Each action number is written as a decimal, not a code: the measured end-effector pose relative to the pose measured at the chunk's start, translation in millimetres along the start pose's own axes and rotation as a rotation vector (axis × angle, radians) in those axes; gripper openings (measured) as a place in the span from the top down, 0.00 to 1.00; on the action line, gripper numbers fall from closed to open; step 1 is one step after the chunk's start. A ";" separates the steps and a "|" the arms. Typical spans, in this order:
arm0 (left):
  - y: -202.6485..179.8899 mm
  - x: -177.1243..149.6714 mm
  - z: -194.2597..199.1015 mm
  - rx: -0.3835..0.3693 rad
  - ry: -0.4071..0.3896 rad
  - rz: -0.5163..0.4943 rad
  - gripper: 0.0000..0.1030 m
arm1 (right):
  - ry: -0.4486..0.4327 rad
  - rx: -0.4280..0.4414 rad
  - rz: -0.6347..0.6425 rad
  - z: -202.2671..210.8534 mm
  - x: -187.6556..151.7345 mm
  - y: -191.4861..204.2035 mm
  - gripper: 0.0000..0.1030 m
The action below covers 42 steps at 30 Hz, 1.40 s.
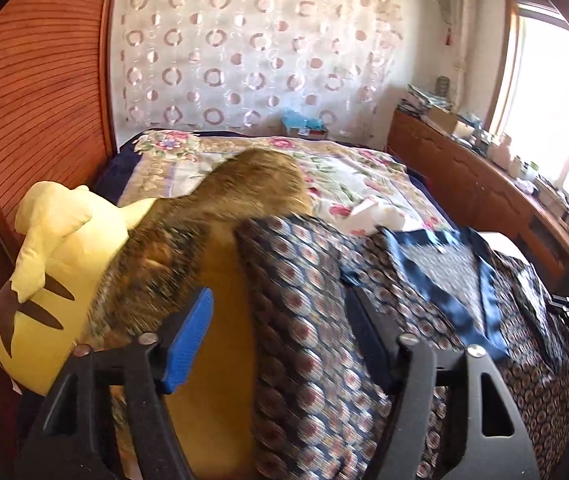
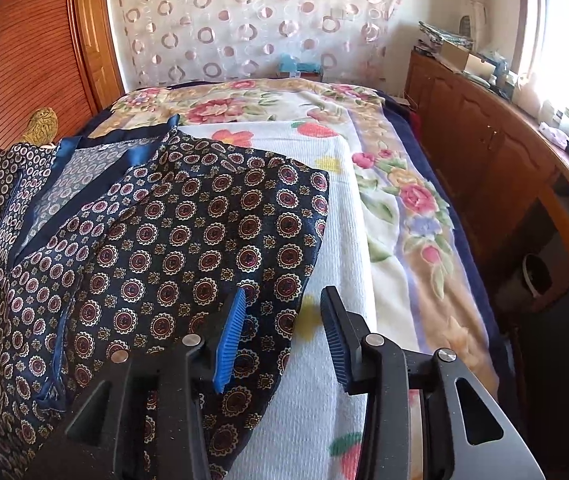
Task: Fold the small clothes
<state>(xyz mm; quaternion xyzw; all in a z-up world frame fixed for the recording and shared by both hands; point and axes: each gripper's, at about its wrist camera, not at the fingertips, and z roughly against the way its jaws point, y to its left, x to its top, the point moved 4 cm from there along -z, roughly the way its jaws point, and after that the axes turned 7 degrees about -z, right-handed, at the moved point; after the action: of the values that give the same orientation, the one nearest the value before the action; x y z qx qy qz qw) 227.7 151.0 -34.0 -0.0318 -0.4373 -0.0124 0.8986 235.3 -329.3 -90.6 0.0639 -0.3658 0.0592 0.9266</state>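
Observation:
A navy shirt [image 2: 188,240] printed with red and white medallions, with a blue satin collar [image 2: 96,160], lies spread on the bed. Its right edge rests on a white fruit-print towel [image 2: 344,220]. My right gripper [image 2: 282,340] is open just above that edge, the cloth lying under its left blue pad [image 2: 230,340], not pinched. In the blurred left wrist view the same shirt [image 1: 316,320] and collar [image 1: 464,280] fill the lower right. My left gripper [image 1: 278,344] stands open over the shirt's left edge, its pads apart from the cloth.
A yellow plush toy [image 1: 56,264] and a brown furry shape [image 1: 244,188] sit by the ribbed wooden headboard [image 1: 36,100] on the left. A floral blanket [image 2: 404,184] covers the bed. A wooden cabinet [image 2: 484,152] with clutter runs under the window on the right.

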 end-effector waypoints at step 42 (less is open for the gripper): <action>6.7 7.7 -64.3 0.009 0.161 -0.060 0.55 | 0.002 0.007 0.012 0.1 0.5 0.8 0.57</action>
<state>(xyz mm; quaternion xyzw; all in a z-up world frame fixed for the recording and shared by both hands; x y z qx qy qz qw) 283.3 153.3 -67.9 -0.0137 -0.3646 -0.0397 0.9302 235.5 -328.5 -90.1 0.0648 -0.3651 0.0661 0.9264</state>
